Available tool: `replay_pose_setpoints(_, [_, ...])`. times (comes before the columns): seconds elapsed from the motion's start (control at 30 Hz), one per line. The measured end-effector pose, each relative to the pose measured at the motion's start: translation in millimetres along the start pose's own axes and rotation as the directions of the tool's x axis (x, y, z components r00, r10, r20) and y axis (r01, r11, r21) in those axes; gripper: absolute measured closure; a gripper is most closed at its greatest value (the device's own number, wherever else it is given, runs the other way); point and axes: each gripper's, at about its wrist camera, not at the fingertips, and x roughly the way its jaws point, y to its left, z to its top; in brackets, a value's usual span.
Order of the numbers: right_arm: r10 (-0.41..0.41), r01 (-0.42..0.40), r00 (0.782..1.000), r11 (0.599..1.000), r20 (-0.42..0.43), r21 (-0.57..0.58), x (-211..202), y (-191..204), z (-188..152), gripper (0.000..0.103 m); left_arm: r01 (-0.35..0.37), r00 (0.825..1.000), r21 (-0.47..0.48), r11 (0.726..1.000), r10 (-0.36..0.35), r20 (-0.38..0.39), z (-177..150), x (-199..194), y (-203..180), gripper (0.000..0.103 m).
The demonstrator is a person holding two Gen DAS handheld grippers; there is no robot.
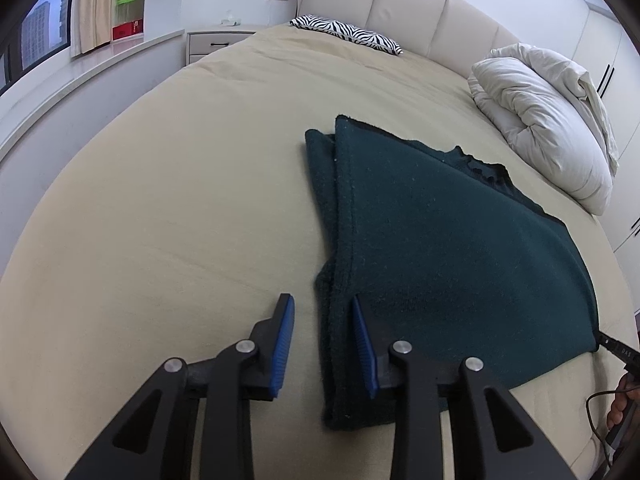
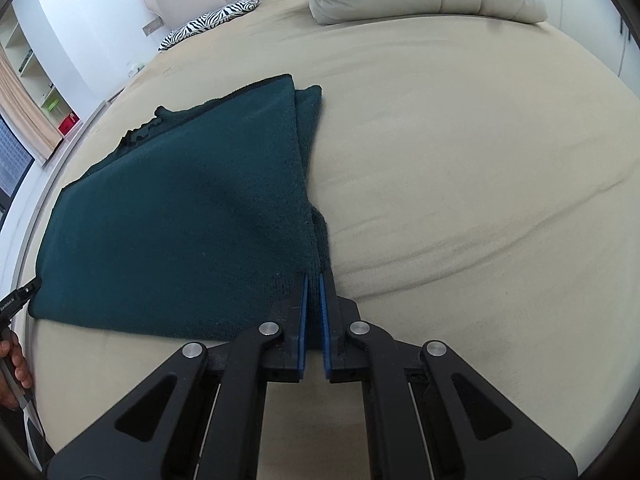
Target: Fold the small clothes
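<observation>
Garment (image 1: 440, 240) (dark green, folded) lies on bed (image 1: 160, 200), right claw (image 2: 315, 280) pinching it.

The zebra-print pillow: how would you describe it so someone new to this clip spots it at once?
Start from the wide bed with its tan sheet and follow it to the padded cream headboard. The zebra-print pillow lies flat at its foot, beside the white nightstand. Its black-and-white stripes set it apart from the plain white rolled duvet and the dark green garment.
</observation>
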Motion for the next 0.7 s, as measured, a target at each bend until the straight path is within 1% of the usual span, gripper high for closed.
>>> replay_pose_setpoints(0.1, [-0.003, 0.001, 0.999, 0.999, -0.039, -0.047, 2.8, 4.7, 0.4, 0.097, -0.008, 1.000, -0.003, 1.000, 0.008, 0.024, 4.4, -9.3, -2.7, 0.070])
replay_pose_setpoints(0.13, [-0.014, 0.011, 0.999, 0.998, -0.043, -0.056, 0.1, 6.0, 2.2, 0.095, -0.012, 0.999, 0.003, 1.000, 0.012, 0.048, 8.5, -17.1, -5.6, 0.070])
replay_pose_setpoints(0.17, [-0.027, 0.025, 0.999, 0.998, -0.043, -0.051, -4.2, 5.7, 5.2, 0.095, -0.014, 0.997, 0.011, 1.000, 0.013, 0.071, 12.0, -23.7, -8.9, 0.069])
replay_pose_setpoints(0.2, [-0.040, 0.038, 0.998, 0.998, -0.038, -0.039, -9.6, 4.3, 9.2, 0.086, -0.021, 0.995, 0.024, 1.000, 0.018, 0.100, 17.7, -30.7, -13.9, 0.069])
replay_pose_setpoints(0.23, [-0.057, 0.056, 0.998, 0.998, -0.024, -0.021, -16.3, 2.7, 14.8, 0.080, -0.024, 0.993, 0.035, 0.999, 0.020, 0.118, 23.6, -34.8, -18.8, 0.066])
replay_pose_setpoints(0.27, [-0.074, 0.074, 0.997, 0.997, 0.010, 0.001, -25.7, 2.0, 21.4, 0.072, -0.020, 0.991, 0.045, 0.999, 0.014, 0.132, 30.2, -36.4, -24.1, 0.061])
replay_pose_setpoints(0.3, [-0.083, 0.082, 0.996, 0.996, 0.043, 0.015, -33.6, 2.7, 27.6, 0.066, -0.016, 0.990, 0.052, 0.998, 0.008, 0.144, 37.1, -36.2, -29.7, 0.058])
replay_pose_setpoints(0.33, [-0.087, 0.086, 0.993, 0.996, 0.074, 0.025, -41.2, 5.1, 35.0, 0.065, -0.014, 0.988, 0.057, 0.998, 0.005, 0.152, 42.5, -35.1, -34.6, 0.056])
replay_pose_setpoints(0.37, [-0.076, 0.072, 0.992, 0.997, 0.104, 0.042, -46.8, 9.4, 44.0, 0.065, -0.006, 0.987, 0.067, 0.998, -0.005, 0.161, 50.5, -30.9, -43.6, 0.056])
replay_pose_setpoints(0.4, [-0.040, 0.034, 0.993, 0.998, 0.115, 0.048, -47.9, 15.5, 52.6, 0.063, 0.001, 0.986, 0.081, 0.997, -0.015, 0.168, 55.6, -27.1, -50.6, 0.056])
replay_pose_setpoints(0.43, [0.036, -0.040, 0.994, 0.998, 0.107, 0.038, -43.2, 27.8, 65.0, 0.063, 0.006, 0.983, 0.109, 0.994, -0.025, 0.179, 62.5, -19.6, -62.7, 0.056])
replay_pose_setpoints(0.47, [0.091, -0.095, 0.991, 0.995, 0.097, 0.033, -38.0, 37.8, 73.5, 0.063, 0.004, 0.982, 0.129, 0.992, -0.028, 0.184, 67.3, -12.9, -71.6, 0.056])
replay_pose_setpoints(0.5, [0.171, -0.173, 0.981, 0.985, 0.091, 0.021, -29.5, 52.6, 83.5, 0.063, -0.001, 0.983, 0.146, 0.989, -0.025, 0.180, 73.1, -3.1, -81.2, 0.056])
replay_pose_setpoints(0.53, [0.243, -0.244, 0.966, 0.970, 0.086, 0.004, -21.3, 64.8, 90.4, 0.063, -0.007, 0.985, 0.158, 0.987, -0.020, 0.171, 79.7, 9.1, -91.2, 0.056])
replay_pose_setpoints(0.57, [0.333, -0.333, 0.940, 0.943, 0.073, -0.010, -7.4, 80.9, 99.6, 0.063, -0.009, 0.986, 0.164, 0.986, -0.018, 0.166, 83.9, 18.6, -96.8, 0.056])
replay_pose_setpoints(0.6, [0.370, -0.370, 0.927, 0.929, 0.061, -0.006, 5.6, 94.0, 106.0, 0.063, -0.018, 0.987, 0.172, 0.985, -0.009, 0.158, 88.0, 28.1, -103.0, 0.056])
replay_pose_setpoints(0.63, [0.393, -0.394, 0.919, 0.919, 0.041, 0.008, 21.4, 108.5, 111.8, 0.063, -0.033, 0.990, 0.187, 0.982, 0.006, 0.142, 92.4, 41.6, -110.3, 0.056])
replay_pose_setpoints(0.67, [0.444, -0.444, 0.896, 0.896, 0.007, 0.025, 40.1, 123.5, 116.8, 0.063, -0.044, 0.991, 0.199, 0.979, 0.019, 0.130, 94.4, 51.9, -114.8, 0.056])
replay_pose_setpoints(0.7, [0.503, -0.502, 0.864, 0.864, -0.021, 0.043, 56.5, 134.7, 119.9, 0.063, -0.060, 0.992, 0.208, 0.976, 0.036, 0.121, 95.3, 61.2, -118.1, 0.056])
